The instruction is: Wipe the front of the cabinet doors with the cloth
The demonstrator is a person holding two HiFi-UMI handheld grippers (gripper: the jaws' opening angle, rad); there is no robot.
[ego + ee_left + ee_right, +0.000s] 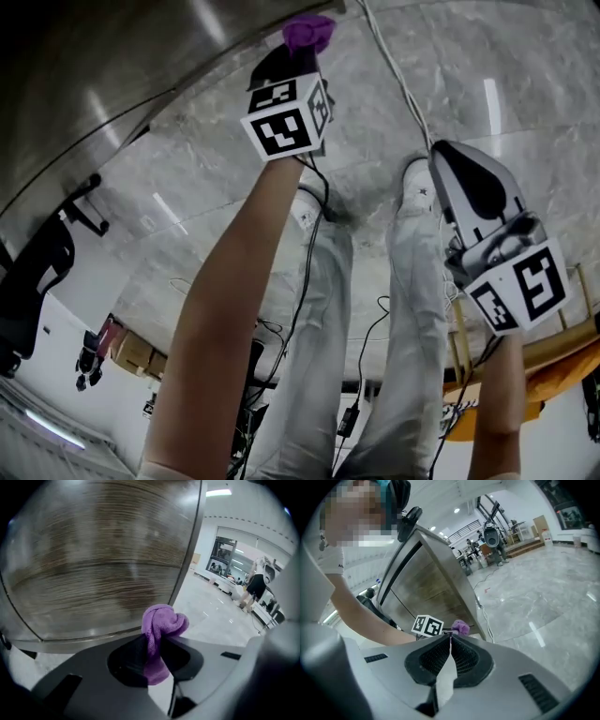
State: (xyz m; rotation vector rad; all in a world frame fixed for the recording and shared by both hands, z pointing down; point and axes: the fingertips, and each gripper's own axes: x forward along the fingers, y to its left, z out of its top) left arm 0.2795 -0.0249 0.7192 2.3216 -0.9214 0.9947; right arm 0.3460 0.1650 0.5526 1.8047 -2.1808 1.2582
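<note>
My left gripper (298, 52) is raised toward the cabinet (112, 66) at the top of the head view, shut on a bunched purple cloth (307, 33). In the left gripper view the cloth (163, 623) sticks out between the closed jaws of the left gripper (157, 641), just short of the wood-grain cabinet door (103, 559); I cannot tell whether it touches. My right gripper (441, 152) hangs lower on the right, away from the cabinet, shut with nothing in it. Over the right gripper (450, 637), that view shows the cloth (461, 627) and the cabinet (436, 585).
The person's legs and white shoes (417, 183) stand on the grey marble floor. A white cable (394, 80) runs across the floor by the cabinet's corner. A black stand (37, 272) is at left, orange furniture (562, 370) at lower right. People (255, 587) stand far off.
</note>
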